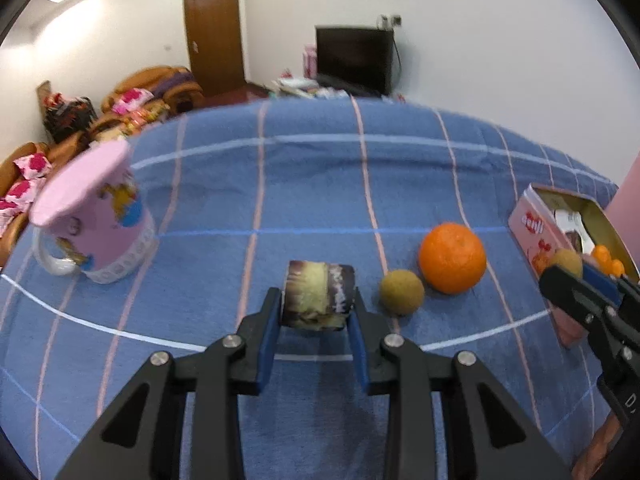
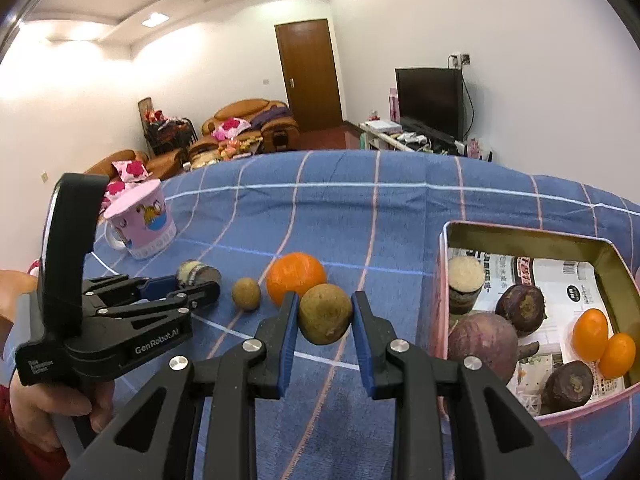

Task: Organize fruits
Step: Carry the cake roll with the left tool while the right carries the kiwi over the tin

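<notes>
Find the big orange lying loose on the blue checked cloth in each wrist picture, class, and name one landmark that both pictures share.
Left wrist view: the big orange lies right of centre on the blue checked cloth, beside a small brown fruit.
Right wrist view: the orange lies near the centre, just behind the right gripper, partly hidden.
Shared landmark: the pink mug upside down at the left.

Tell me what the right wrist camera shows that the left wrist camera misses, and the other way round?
Only the right wrist view shows inside the pink metal tin: purple roots and two small orange fruits. The left wrist view adds only a close look at the left gripper clamping a dark cut chunk. Both show the big orange, the pink mug and the right gripper holding a brown round fruit.
</notes>
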The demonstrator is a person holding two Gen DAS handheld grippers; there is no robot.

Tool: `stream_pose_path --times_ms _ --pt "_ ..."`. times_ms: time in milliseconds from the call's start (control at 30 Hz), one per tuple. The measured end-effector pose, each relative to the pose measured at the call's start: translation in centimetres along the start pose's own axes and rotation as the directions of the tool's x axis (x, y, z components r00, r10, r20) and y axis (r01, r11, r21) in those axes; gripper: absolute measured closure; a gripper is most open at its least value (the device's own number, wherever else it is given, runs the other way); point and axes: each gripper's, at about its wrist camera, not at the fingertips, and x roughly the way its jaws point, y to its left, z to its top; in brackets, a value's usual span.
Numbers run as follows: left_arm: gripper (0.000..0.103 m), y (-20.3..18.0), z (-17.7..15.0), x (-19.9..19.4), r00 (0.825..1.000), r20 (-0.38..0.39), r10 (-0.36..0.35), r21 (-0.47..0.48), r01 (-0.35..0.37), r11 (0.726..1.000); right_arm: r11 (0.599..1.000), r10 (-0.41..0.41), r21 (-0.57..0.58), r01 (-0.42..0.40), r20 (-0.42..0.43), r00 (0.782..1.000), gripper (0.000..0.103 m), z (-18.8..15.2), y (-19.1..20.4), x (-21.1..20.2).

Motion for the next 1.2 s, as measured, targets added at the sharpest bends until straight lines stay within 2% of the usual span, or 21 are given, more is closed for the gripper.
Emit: stream_pose_path --times_ms 133,200,400,533,767,1200 --pt "0.070 -0.3 -0.5 -2.5 0.990 0.117 0.080 -0.010 -0.079 0.997 1.000 -0.013 -0.019 0.014 0.048 0.999 0.075 -0.3 0.6 -1.0" --pt "0.070 -1.3 -0.9 -3.8 0.977 0.181 0.108 -0.001 -0.110 0.994 0.999 -0.024 -0.035 0.027 0.078 0.997 0.075 -0.4 1.0 -1.6" --pt "0.070 -3.9 -0.6 -5.4 0.943 0.290 0.165 0.084 -0.197 0.977 0.997 -0.053 -0.057 0.061 0.131 0.990 0.075 -0.5 1.4 -2.7" --pt "0.070 -5.0 -0.9 -5.8 0.938 0.300 0.173 0.108 -0.214 0.971 0.995 -0.063 -0.066 0.072 0.129 0.990 0.075 -0.8 1.2 -3.1" --pt "0.070 -6.6 -1.8 -6.1 0.942 0.292 0.168 0.109 -0.208 0.972 0.995 -0.078 -0.050 0.085 0.117 0.990 0.075 -1.4 -0.1 -4.3" --pt "0.070 -10.1 -2.5 -6.4 0.957 0.266 0.116 0.093 -0.145 0.985 0.991 -0.117 -0.049 0.124 0.128 0.985 0.075 -2.2 -3.1 -6.4"
